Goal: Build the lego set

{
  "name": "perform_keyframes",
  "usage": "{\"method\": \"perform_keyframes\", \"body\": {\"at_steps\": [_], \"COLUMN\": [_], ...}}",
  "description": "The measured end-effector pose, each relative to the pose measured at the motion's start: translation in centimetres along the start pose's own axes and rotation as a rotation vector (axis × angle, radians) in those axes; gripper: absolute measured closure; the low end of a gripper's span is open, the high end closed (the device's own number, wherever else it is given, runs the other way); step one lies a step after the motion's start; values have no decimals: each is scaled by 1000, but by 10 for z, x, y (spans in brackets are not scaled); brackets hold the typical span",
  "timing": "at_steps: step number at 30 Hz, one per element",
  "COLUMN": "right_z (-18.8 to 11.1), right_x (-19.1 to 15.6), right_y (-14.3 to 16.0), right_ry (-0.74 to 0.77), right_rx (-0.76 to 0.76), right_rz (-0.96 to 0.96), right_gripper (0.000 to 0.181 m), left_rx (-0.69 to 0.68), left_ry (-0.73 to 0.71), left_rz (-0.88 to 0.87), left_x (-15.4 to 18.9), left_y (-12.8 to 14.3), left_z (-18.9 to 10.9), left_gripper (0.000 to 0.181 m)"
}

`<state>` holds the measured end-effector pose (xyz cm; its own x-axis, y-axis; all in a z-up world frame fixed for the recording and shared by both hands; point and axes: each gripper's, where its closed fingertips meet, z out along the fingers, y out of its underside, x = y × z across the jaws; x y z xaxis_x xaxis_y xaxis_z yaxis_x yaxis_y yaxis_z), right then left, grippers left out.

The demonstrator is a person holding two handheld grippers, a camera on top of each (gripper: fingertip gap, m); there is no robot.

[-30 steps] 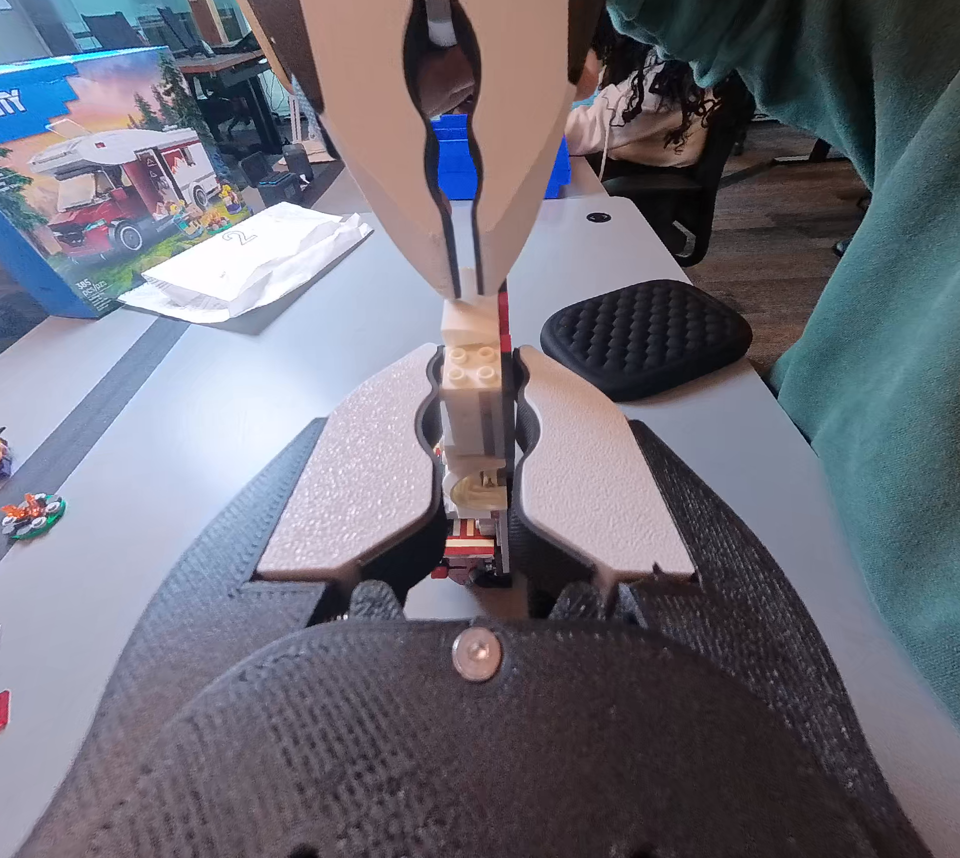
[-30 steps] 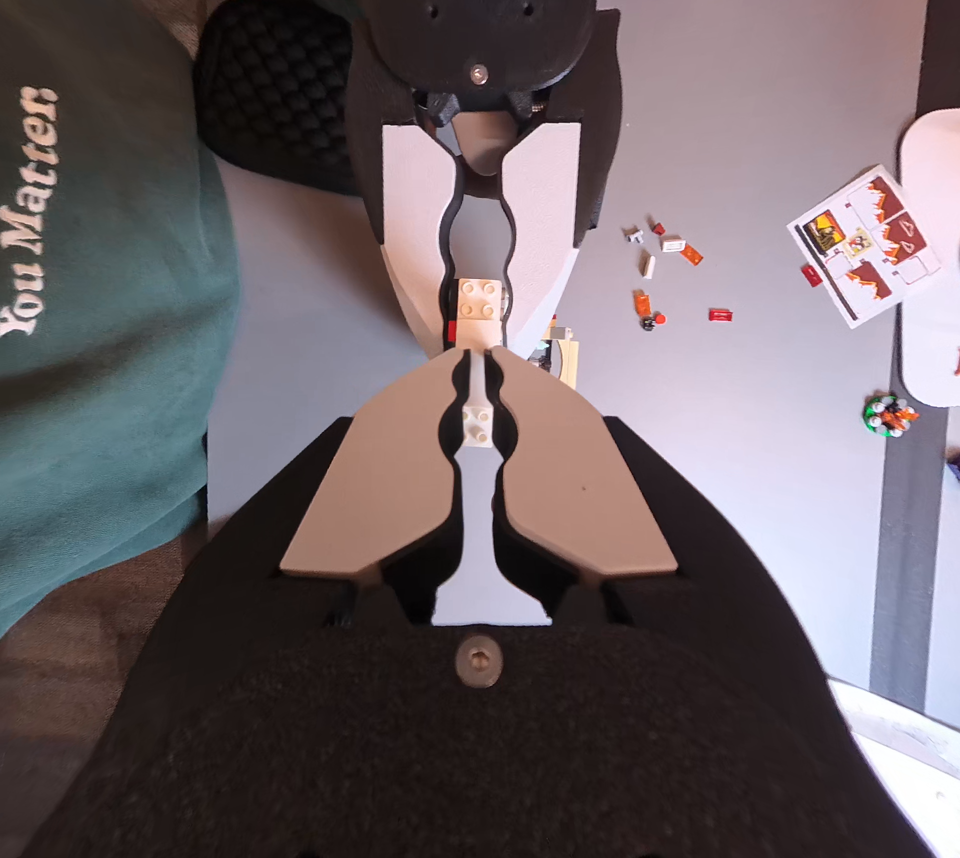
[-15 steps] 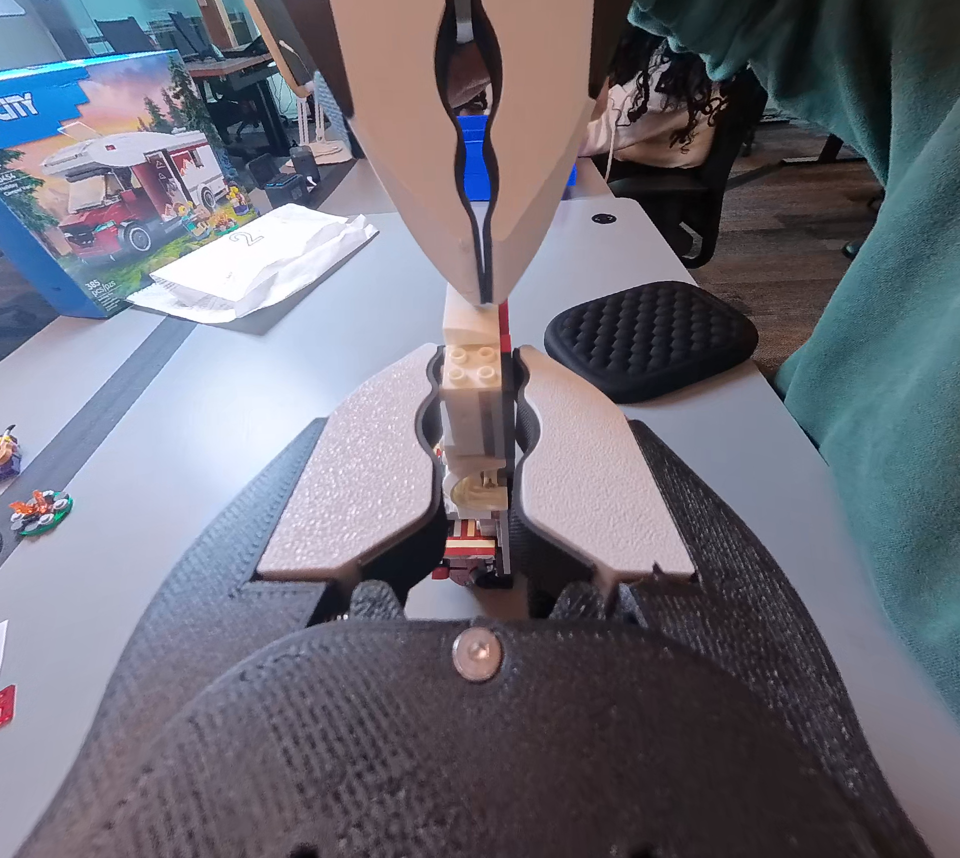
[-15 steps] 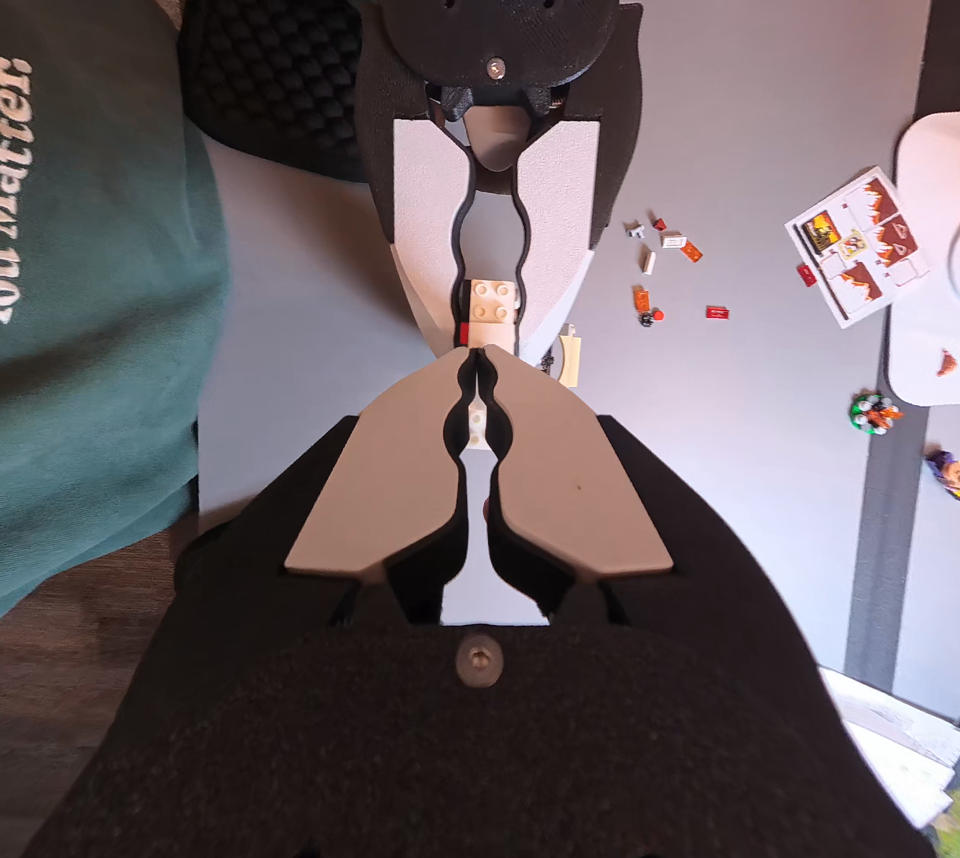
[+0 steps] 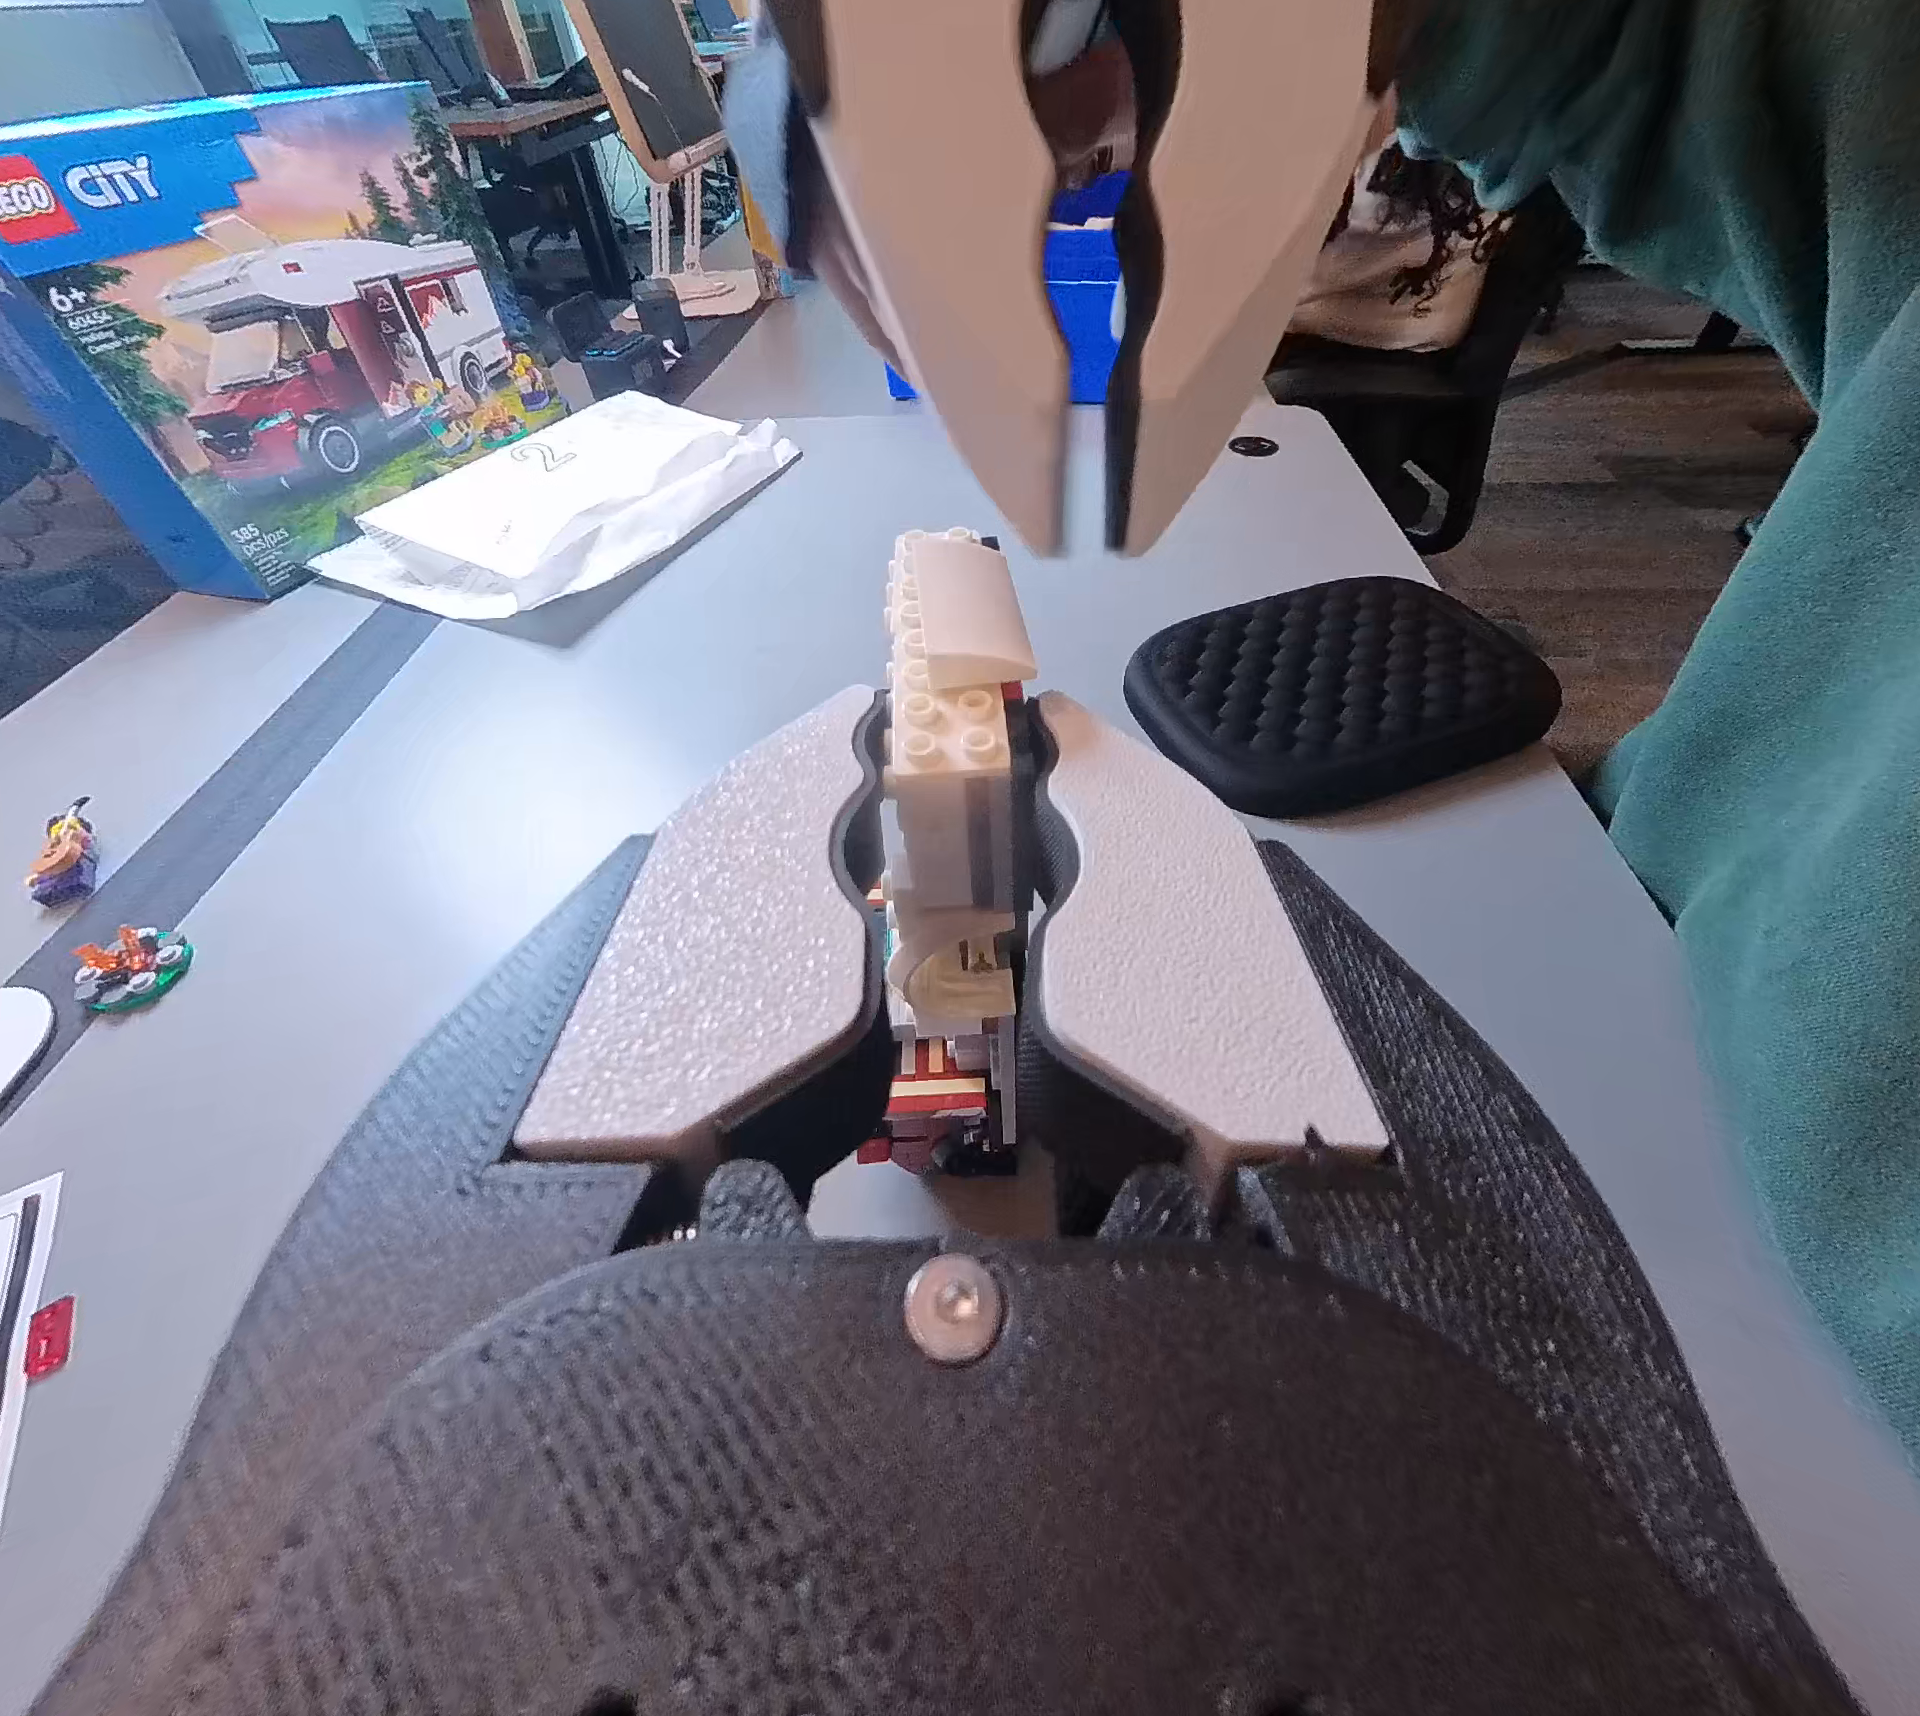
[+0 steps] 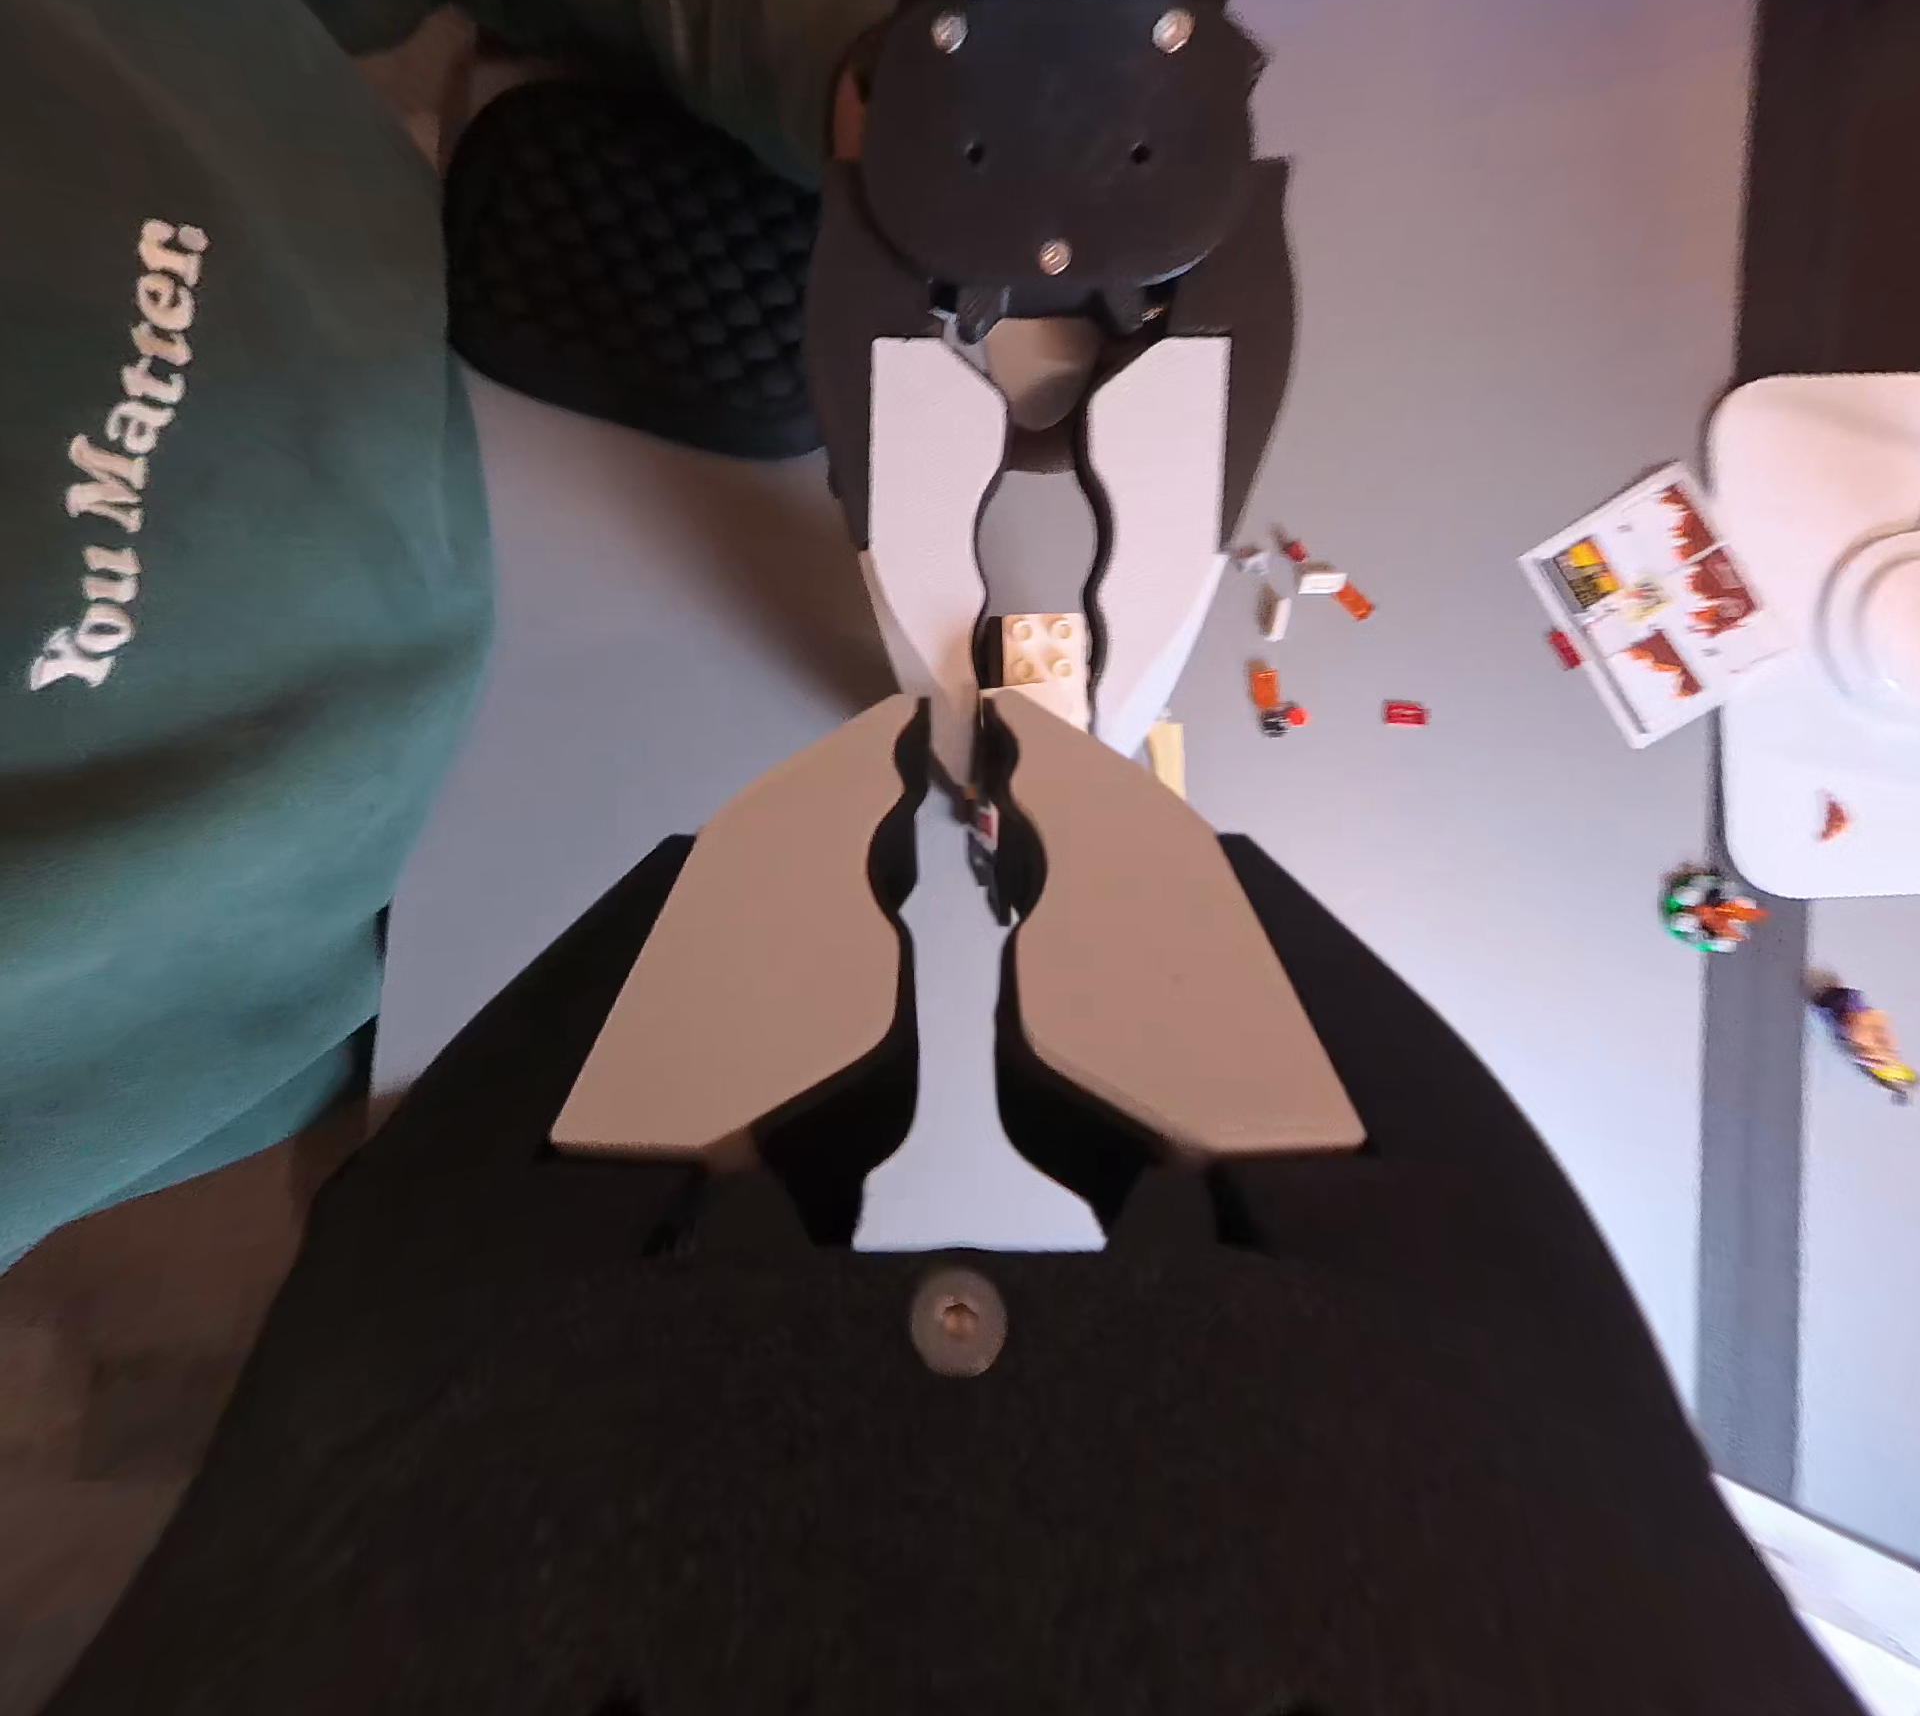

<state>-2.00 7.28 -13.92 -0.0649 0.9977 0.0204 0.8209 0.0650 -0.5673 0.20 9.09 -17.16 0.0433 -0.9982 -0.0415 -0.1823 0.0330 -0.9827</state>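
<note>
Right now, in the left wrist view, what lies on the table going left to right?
Purple minifigure → small campfire build → blue set box → white paper bag → lego assembly clamped in the left hand-held gripper → black textured pad.

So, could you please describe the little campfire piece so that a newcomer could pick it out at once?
Start at the big blue lego box standing at the far left of the grey table, then follow the table's dark stripe towards the camera. The campfire piece lies there: a small round green disc topped with orange flames, unlike the upright purple minifigure just beyond it.
</note>
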Motion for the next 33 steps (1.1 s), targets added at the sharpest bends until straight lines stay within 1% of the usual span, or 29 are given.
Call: {"method": "perform_keyframes", "body": {"at_steps": [2,4,9,14,24,33], "right_z": [-6,-6,3,6,4,2], "right_x": [10,14,18,17,20,20], "right_y": [1,5,16,18,18,12], "right_ry": [68,96,82,61,16,26], "right_rx": [-2,-31,-115,-139,-144,-120], "right_rz": [-34,-54,-24,-8,47,45], "right_gripper": [167,167,167,168,167,168], "left_rx": [-2,-2,-9,-12,-13,-11], "left_ry": [-3,-6,-15,-18,-15,-13], "left_rz": [-4,-5,0,-3,-2,-10], "left_x": [0,0,0,-1,0,0], "left_y": [0,-1,0,0,0,0], "left_z": [1,2,2,1,1,1], "left_gripper": [157,157,157,157,157,157]}}
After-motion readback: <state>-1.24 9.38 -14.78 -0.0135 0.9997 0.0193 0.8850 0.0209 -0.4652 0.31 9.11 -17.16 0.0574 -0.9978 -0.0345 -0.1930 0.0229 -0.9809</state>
